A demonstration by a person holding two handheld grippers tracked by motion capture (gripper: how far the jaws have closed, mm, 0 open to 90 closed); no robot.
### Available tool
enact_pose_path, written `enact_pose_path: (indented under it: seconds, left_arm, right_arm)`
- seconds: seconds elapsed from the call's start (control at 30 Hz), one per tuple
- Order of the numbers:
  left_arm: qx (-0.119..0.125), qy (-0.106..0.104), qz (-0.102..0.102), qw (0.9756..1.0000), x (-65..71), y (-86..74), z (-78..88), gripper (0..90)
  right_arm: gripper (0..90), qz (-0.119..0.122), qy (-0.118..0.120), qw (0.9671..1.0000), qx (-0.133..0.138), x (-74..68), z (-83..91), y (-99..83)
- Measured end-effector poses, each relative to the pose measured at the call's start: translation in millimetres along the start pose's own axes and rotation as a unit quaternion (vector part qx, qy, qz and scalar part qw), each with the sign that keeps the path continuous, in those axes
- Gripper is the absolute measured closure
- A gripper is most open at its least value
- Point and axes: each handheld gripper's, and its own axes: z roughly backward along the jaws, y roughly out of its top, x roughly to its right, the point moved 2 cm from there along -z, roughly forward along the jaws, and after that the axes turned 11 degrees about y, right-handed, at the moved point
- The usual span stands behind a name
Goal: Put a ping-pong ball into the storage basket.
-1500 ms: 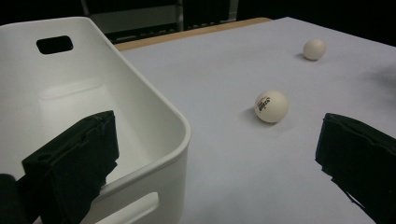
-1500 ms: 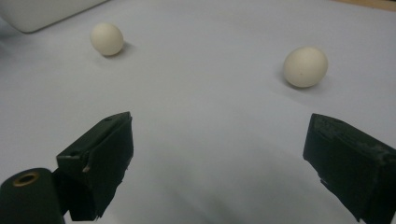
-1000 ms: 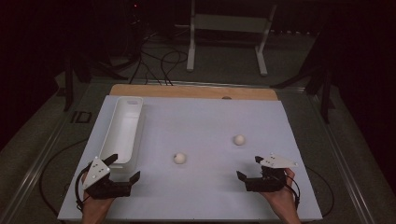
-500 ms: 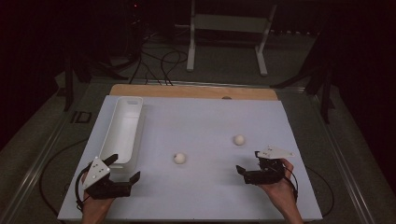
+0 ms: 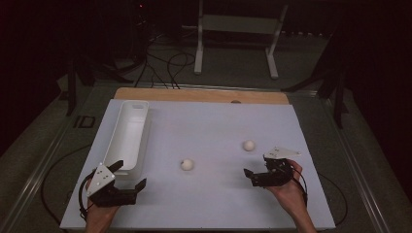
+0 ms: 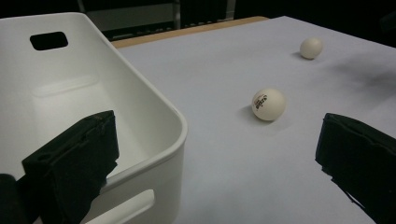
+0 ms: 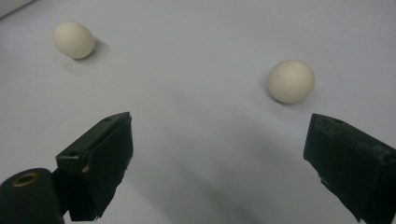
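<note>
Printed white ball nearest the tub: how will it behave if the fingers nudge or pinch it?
The small round white ball with printed lettering rests free on the flat white table, so a nudge would likely send it rolling. It looks like a table-tennis ball, so probably very light. Its smooth curved shell may squirt out of an off-centre pinch.

The left black two-jaw gripper has a blocky dark body topped by a pale grey three-cornered plate dotted with small dark holes, and a thin black cable loops from its rear. Its jaws are thick, matte black rectangular pads with rough-cut edges. The right black two-jaw gripper carries the same grey plate and trailing black cable; beside one jaw sits a black cylinder with a brass-coloured hole. The person's forearms are bare, without sleeves.
</note>
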Motion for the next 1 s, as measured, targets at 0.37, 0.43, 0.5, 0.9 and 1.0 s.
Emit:
enact_pose_path:
  seconds: [0.37,0.43,0.5,0.9,1.0]
  left_arm:
    - [0.0,0.0,0.0,1.0,0.1,-0.1,-0.2,0.0]
    - [0.0,0.0,-0.001,1.0,0.1,-0.2,-0.2,0.0]
    - [-0.001,0.0,-0.001,1.0,-0.1,-0.2,-0.1,0.0]
    - [0.0,-0.001,-0.001,1.0,0.0,-0.1,-0.1,0.0]
    - [0.0,-0.001,-0.001,1.0,0.0,-0.2,-0.1,0.0]
  right_arm:
    - [7.6,-0.005,-0.006,0.9999,-0.014,7.1,-4.2,11.0]
    - [7.6,-0.003,-0.006,0.9999,-0.015,8.1,-4.6,11.8]
    - [7.6,-0.005,-0.005,0.9998,-0.017,8.8,-5.2,12.8]
    - [7.4,-0.005,-0.014,0.9987,-0.049,15.9,-11.5,26.1]
    - [7.4,-0.006,-0.015,0.9983,-0.056,17.9,-13.0,30.2]
